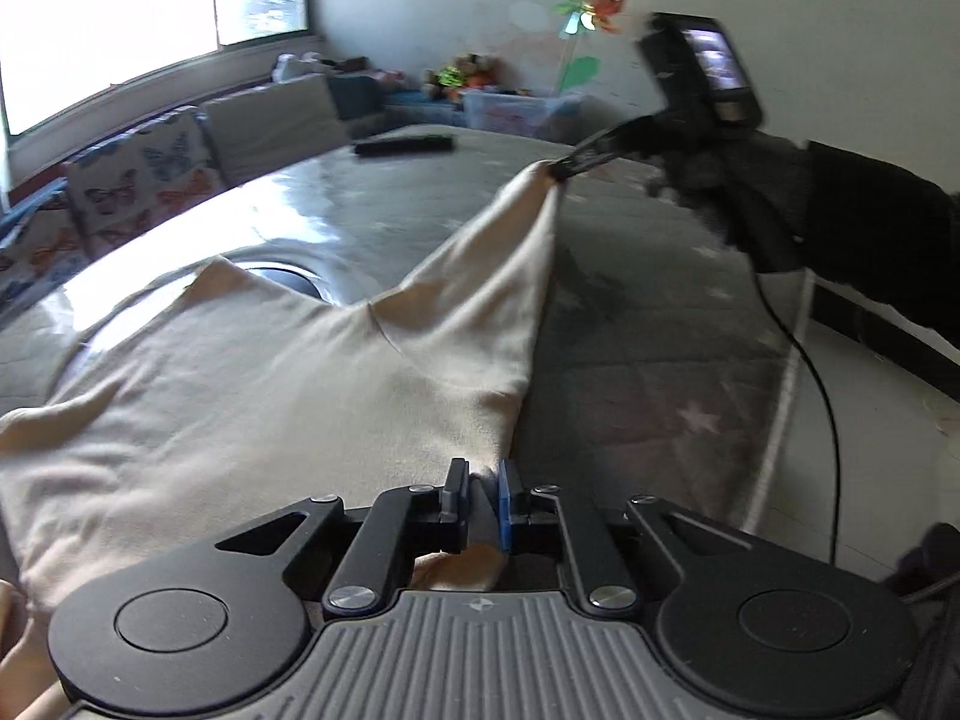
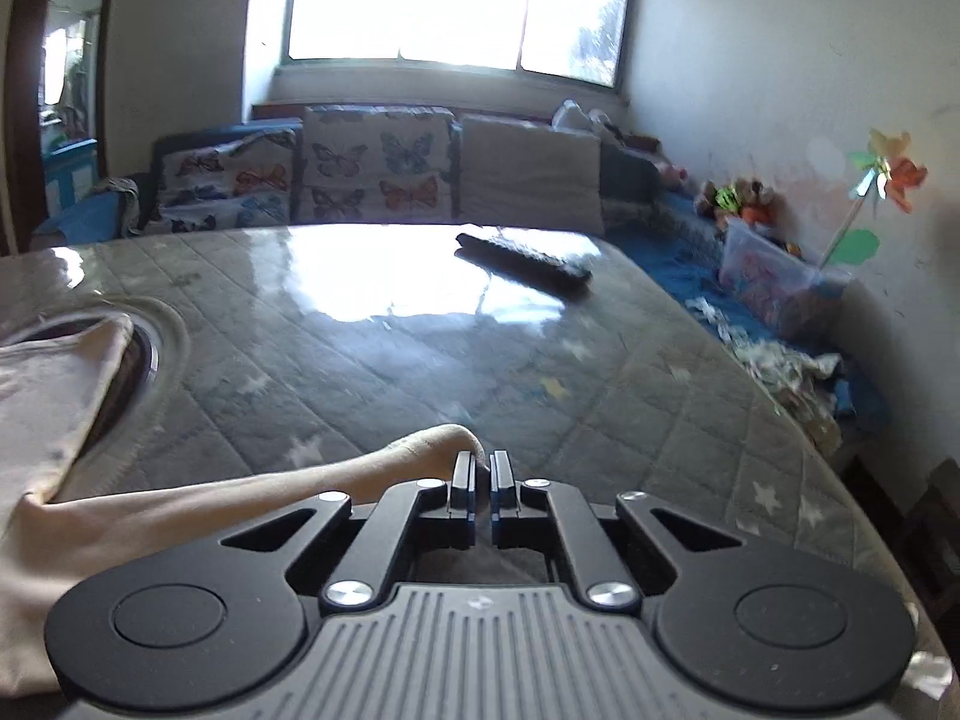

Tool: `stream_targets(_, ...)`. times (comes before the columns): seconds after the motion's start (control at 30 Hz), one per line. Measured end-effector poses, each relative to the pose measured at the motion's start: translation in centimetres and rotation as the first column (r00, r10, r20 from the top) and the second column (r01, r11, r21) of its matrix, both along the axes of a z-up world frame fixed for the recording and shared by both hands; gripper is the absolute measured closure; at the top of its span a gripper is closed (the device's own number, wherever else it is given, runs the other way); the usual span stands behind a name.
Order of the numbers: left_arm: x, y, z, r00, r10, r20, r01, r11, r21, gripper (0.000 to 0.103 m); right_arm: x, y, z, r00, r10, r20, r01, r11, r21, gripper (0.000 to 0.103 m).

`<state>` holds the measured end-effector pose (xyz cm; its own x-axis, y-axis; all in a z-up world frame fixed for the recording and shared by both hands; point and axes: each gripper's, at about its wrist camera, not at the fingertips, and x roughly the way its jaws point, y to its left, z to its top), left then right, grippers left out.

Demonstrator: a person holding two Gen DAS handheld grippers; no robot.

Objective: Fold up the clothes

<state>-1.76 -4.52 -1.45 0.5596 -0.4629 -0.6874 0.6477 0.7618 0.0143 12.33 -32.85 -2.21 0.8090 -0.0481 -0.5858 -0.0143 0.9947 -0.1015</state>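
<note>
Between the pads of the left tool [image 1: 482, 495], closed tight, sits one corner of the cream garment [image 1: 252, 384]; right tool [image 2: 483, 480], also clamped, pinches another corner, lifted w/ that edge stretched between them. Rest of cloth lies on the quilted worktop [image 2: 420, 330]. Judgement: keep both grips firm, edge taut & level, carry corners over together, lay down w/o wrinkles.
</note>
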Motion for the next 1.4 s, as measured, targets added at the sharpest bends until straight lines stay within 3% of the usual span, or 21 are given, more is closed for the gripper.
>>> stream_targets(0.13,-0.2,0.5,0.5,1.000,0.005,-0.003,-0.005,1.000,-0.024,0.088,0.6,-0.7,-2.1,0.996,-0.023,-0.085,0.023,1.000,-0.002,0.097)
stream_targets(0.27,0.9,2.8,1.6,0.994,0.102,0.034,-0.101,0.995,-0.021,0.068,0.3,0.1,-0.8,0.998,0.003,-0.055,-0.004,1.000,-0.013,0.094)
stream_targets(0.37,1.8,4.5,2.4,0.982,0.176,0.062,-0.175,0.984,-0.019,0.065,0.0,1.0,0.5,0.999,0.039,-0.032,-0.039,0.999,-0.010,0.092)
stream_targets(0.47,2.7,6.2,3.2,0.964,0.250,0.090,-0.249,0.968,-0.020,0.062,-0.1,3.2,1.9,0.990,0.138,-0.026,-0.137,0.990,0.029,0.092)
stream_targets(0.6,5.6,9.7,3.5,0.909,0.408,0.091,-0.409,0.912,0.000,0.060,1.0,6.3,2.5,0.967,0.252,-0.044,-0.248,0.965,0.091,0.092)
stream_targets(0.73,8.6,13.4,3.6,0.827,0.555,0.088,-0.558,0.830,0.013,0.059,2.8,9.8,2.2,0.934,0.352,-0.067,-0.340,0.930,0.143,0.092)
stream_targets(0.83,10.6,16.1,3.6,0.763,0.642,0.071,-0.644,0.765,0.000,0.057,4.4,12.3,1.8,0.911,0.404,-0.080,-0.387,0.906,0.169,0.092)
stream_targets(0.97,13.2,18.4,2.9,0.709,0.702,0.065,-0.704,0.711,0.005,0.055,6.8,15.5,1.2,0.883,0.460,-0.095,-0.437,0.878,0.195,0.092)
stream_targets(1.2,16.8,20.4,1.2,0.671,0.742,0.019,-0.742,0.671,0.011,0.051,10.7,18.8,-0.3,0.863,0.493,-0.114,-0.460,0.858,0.229,0.089)
stream_targets(1.3,18.4,21.3,0.4,0.654,0.757,-0.001,-0.757,0.654,0.014,0.051,11.9,19.6,-0.8,0.856,0.504,-0.116,-0.468,0.850,0.241,0.082)
stream_targets(1.4,19.1,21.5,0.0,0.653,0.758,-0.014,-0.758,0.653,0.008,0.053,12.5,20.4,-1.2,0.851,0.512,-0.116,-0.478,0.848,0.231,0.082)
